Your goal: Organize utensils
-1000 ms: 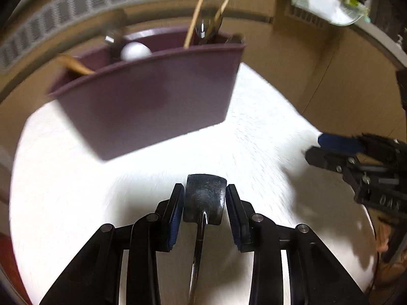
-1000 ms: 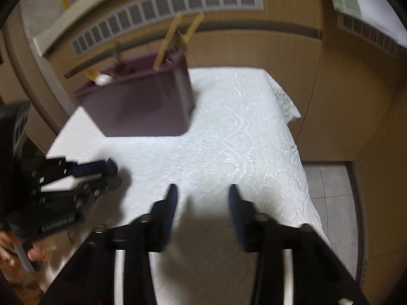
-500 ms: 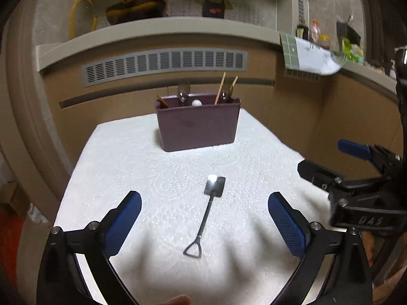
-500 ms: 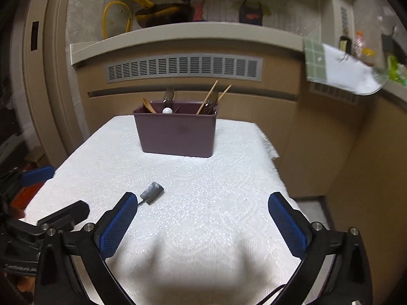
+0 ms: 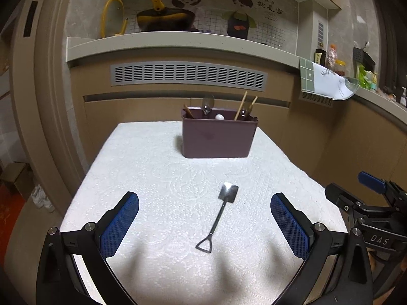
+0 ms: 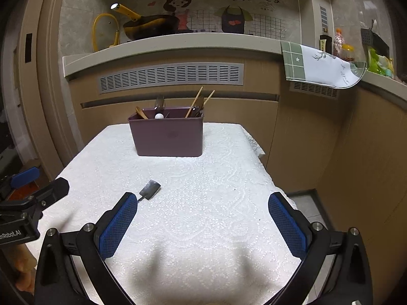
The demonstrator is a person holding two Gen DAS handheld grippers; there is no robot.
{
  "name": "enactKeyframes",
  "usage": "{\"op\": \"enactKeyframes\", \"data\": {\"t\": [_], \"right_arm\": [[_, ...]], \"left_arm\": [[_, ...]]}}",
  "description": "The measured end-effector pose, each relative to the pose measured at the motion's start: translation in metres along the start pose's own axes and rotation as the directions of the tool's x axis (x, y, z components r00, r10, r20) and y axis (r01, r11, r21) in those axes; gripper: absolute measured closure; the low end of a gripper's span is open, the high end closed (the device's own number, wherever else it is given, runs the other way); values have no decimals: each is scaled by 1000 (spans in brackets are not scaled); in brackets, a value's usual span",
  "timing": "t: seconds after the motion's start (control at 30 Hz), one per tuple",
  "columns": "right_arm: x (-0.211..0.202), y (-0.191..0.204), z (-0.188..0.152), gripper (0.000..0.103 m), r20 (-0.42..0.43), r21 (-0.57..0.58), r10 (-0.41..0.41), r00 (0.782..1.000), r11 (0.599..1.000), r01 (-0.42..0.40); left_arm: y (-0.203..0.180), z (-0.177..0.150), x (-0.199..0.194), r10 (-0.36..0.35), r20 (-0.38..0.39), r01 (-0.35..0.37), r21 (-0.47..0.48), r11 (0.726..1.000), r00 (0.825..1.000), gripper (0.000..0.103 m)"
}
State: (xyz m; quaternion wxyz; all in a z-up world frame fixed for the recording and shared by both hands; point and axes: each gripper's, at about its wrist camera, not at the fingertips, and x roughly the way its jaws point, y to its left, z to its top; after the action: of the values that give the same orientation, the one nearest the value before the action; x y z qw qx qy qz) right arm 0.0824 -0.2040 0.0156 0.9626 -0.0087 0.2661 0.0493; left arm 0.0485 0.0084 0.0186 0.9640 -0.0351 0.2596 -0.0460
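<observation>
- One second ago the left gripper (image 5: 204, 218) had its jaws closed on the blade of the shovel spoon (image 5: 220, 213), close to the holder (image 5: 218, 137); half a second ago the jaws were already wide and the spoon lay on the cloth
- Now the spoon lies flat on the white cloth (image 5: 157, 157) of the worktop, blade toward the holder, loop handle toward the camera, between the left jaws but touching neither
- Left jaws: wide open, hold nothing
- Right gripper (image 6: 203, 221): jaws also wide open, nothing between them; only the spoon's blade (image 6: 150, 189) shows, just beside its left finger
- Both grippers have backed away from the holder, which now looks far smaller at the far end of the cloth
- Judgement: the spoon was let go outside the holder, so it is not yet sorted; it looks set for a fresh grasp, perhaps by the handle
- Count: one spoon loose on the cloth
- One purple holder, upright
- In the holder: two wooden chopsticks (image 5: 242, 105), one wooden handle at the left, one metal spoon bowl, one white ball end, at least one more metal piece by the chopsticks; the rest is hidden
- Two grippers
</observation>
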Motion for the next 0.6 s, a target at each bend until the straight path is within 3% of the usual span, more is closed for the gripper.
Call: {"op": "enactKeyframes", "data": {"t": [0.6], "right_arm": [[-2,3,-1,0,12,-25,-9,1000,1000,10]], "left_arm": [[-4,-3,-1,15,-14,-15,19,1000,1000,0]]}}
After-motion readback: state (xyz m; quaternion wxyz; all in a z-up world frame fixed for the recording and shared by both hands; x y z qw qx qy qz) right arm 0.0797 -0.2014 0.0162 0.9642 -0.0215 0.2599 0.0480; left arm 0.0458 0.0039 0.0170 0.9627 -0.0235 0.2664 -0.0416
